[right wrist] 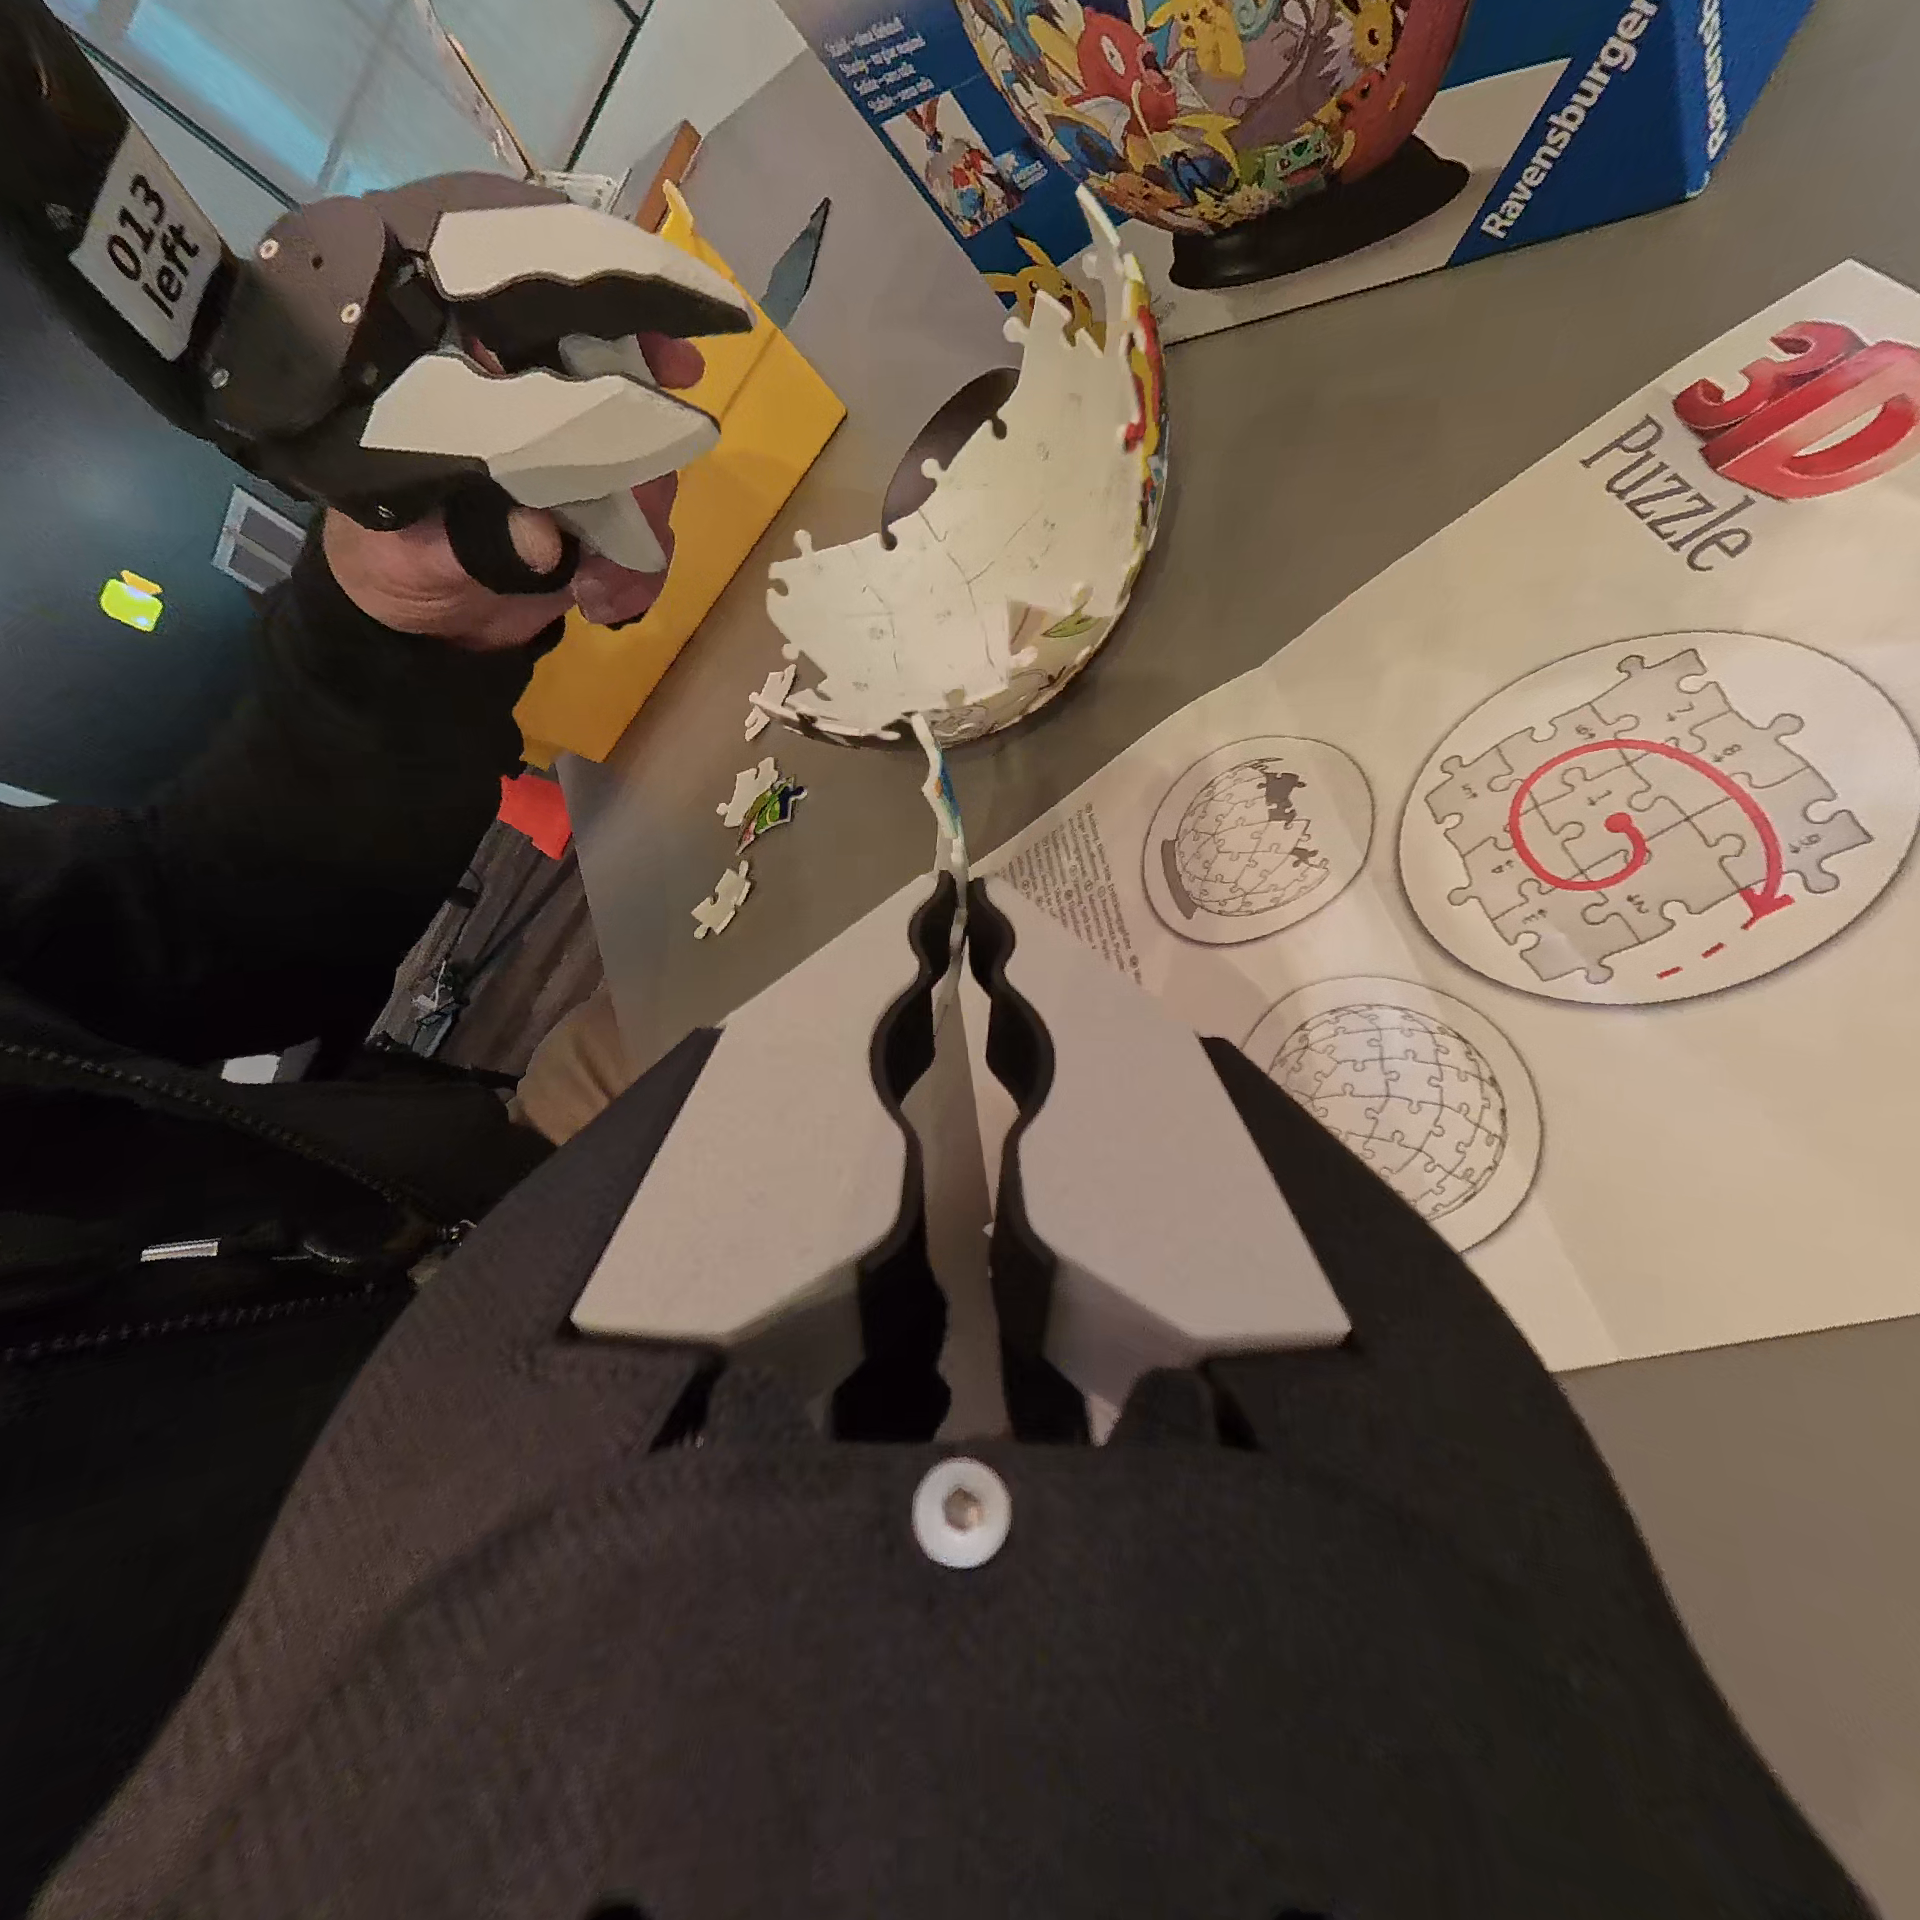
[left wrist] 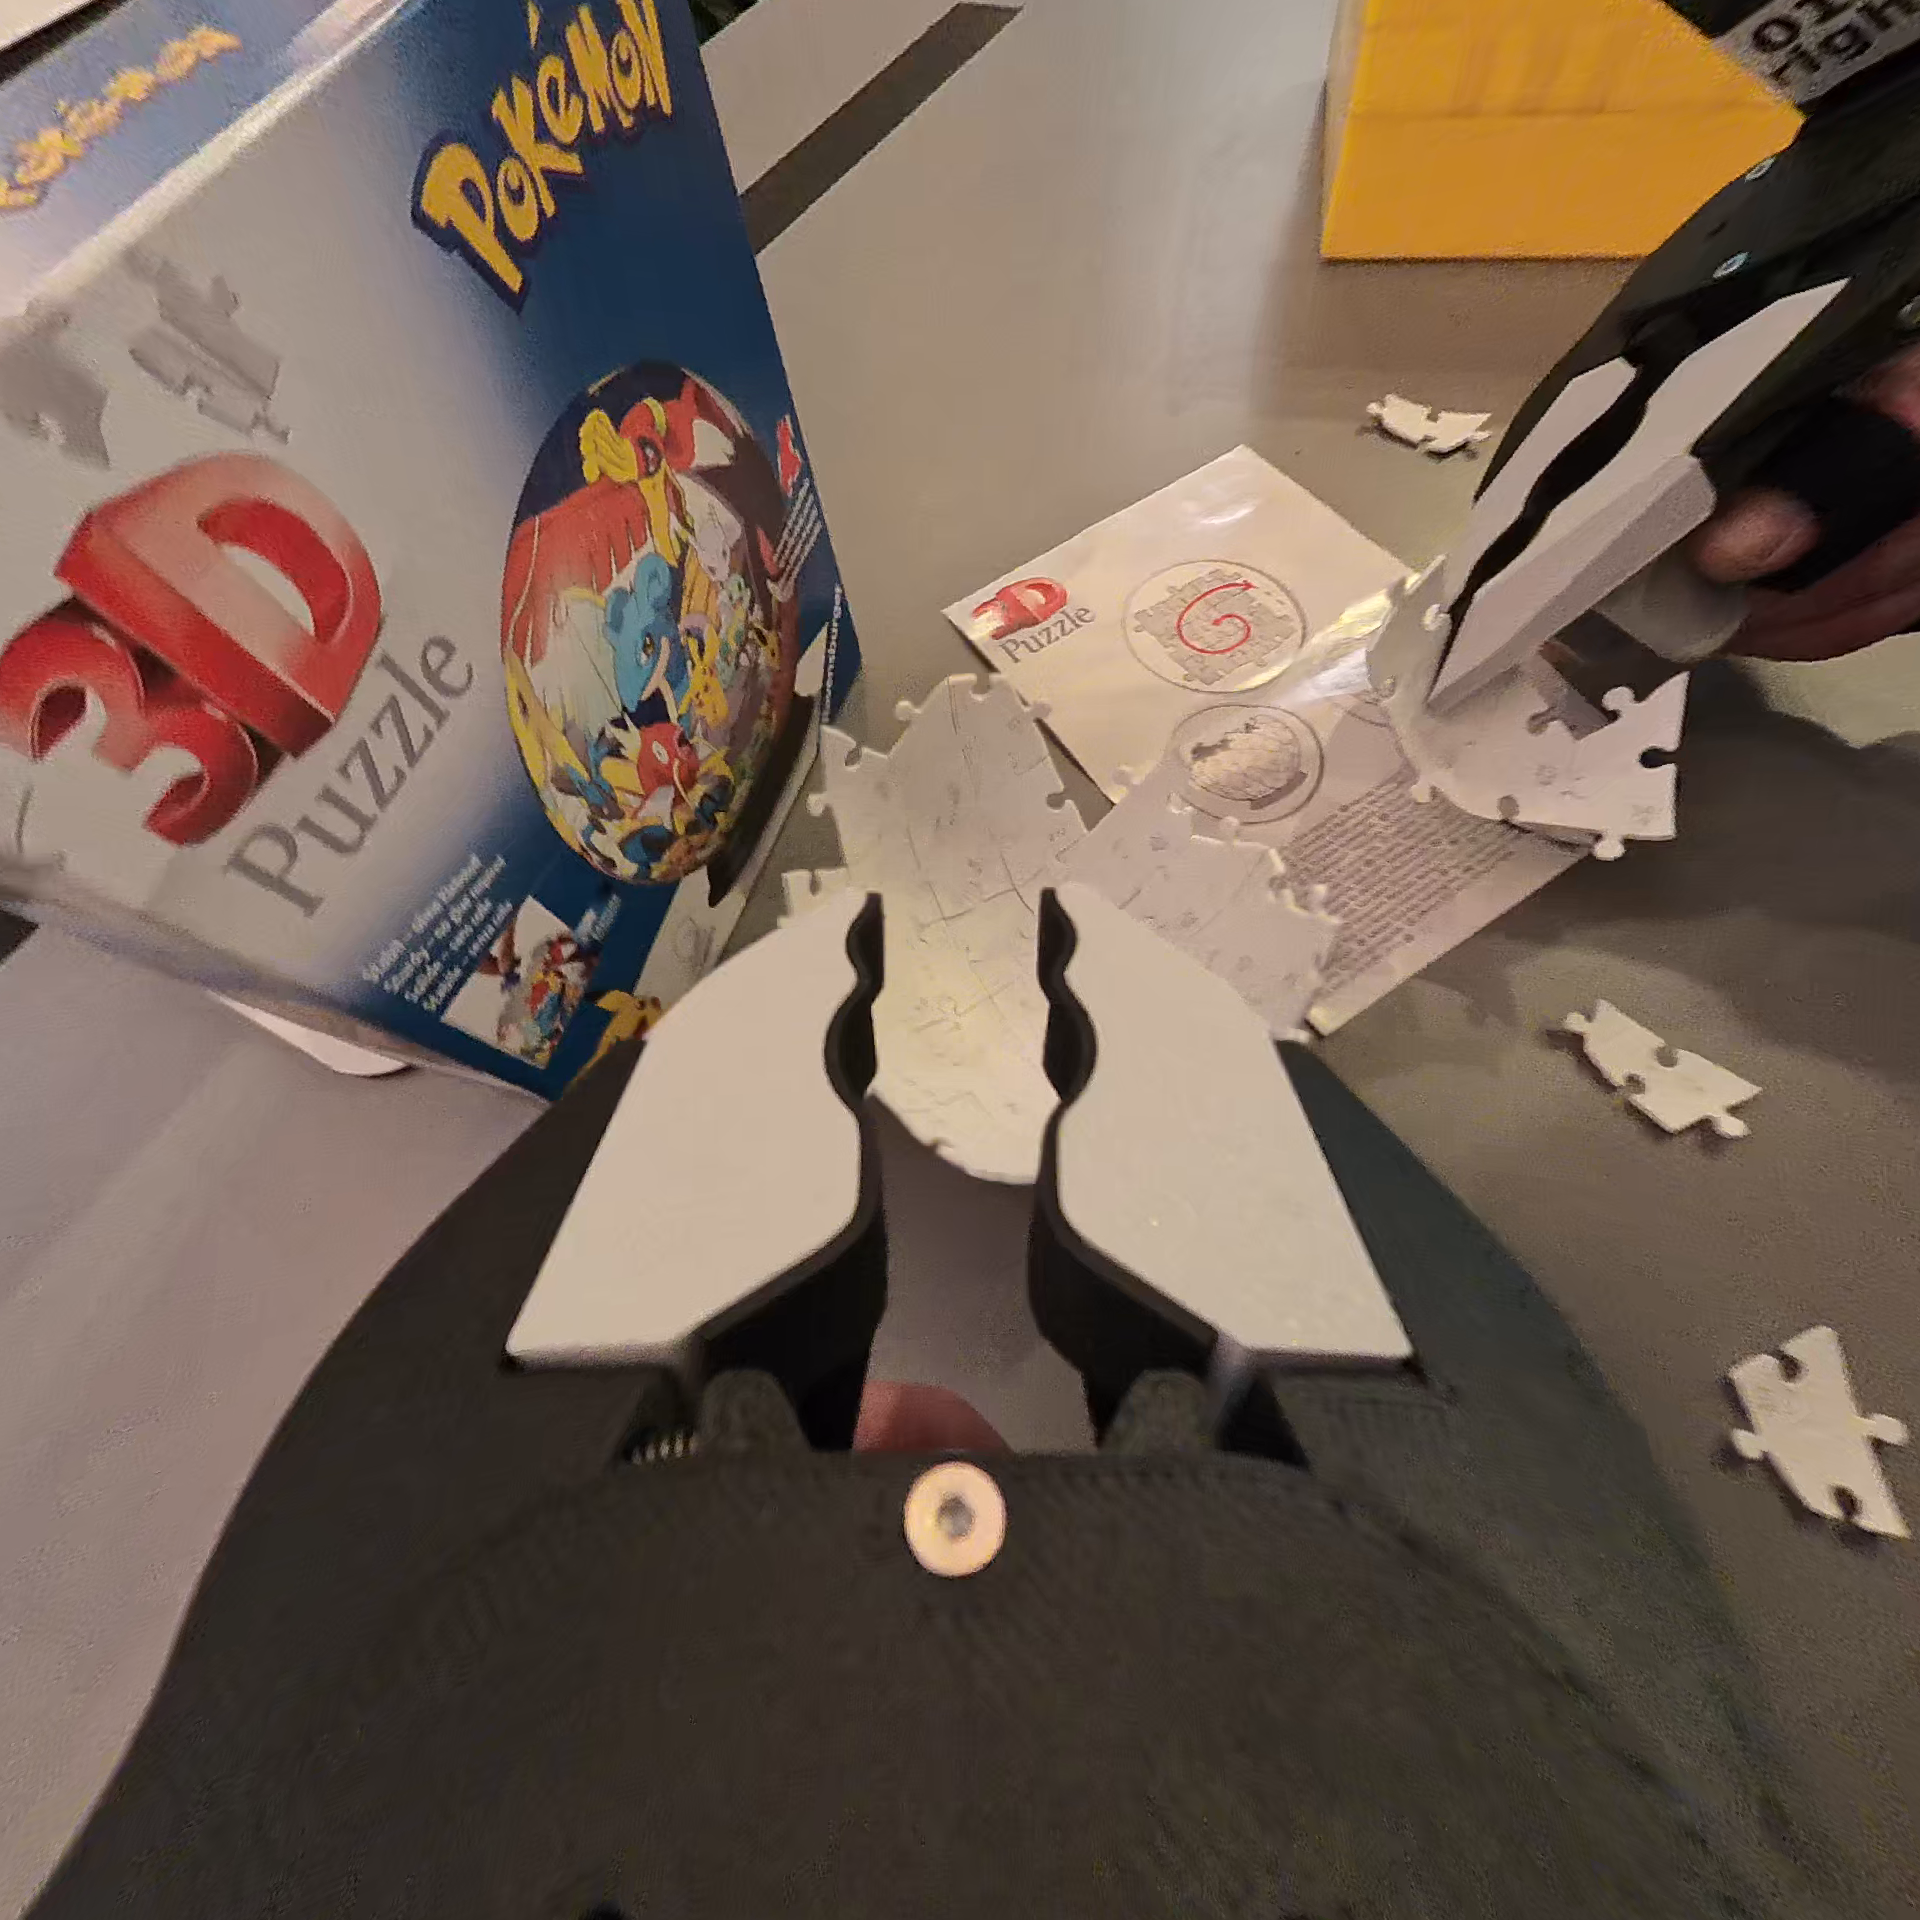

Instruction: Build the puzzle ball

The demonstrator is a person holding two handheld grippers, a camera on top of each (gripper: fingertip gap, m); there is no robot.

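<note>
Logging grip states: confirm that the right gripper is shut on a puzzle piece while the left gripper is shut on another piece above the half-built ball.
Not quite. The left gripper is open and holds nothing, as the right wrist view shows. The right gripper is indeed shut on a puzzle piece beside the half-built ball.

puzzle box (left wrist: pixel 312 582) cropped at left edge and blurred, yellow box (left wrist: pixel 1538 135) cut off at top

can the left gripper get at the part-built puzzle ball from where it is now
Probably yes: the left gripper is open and empty, with the part-built ball just past its fingertips and nothing between them.
</note>
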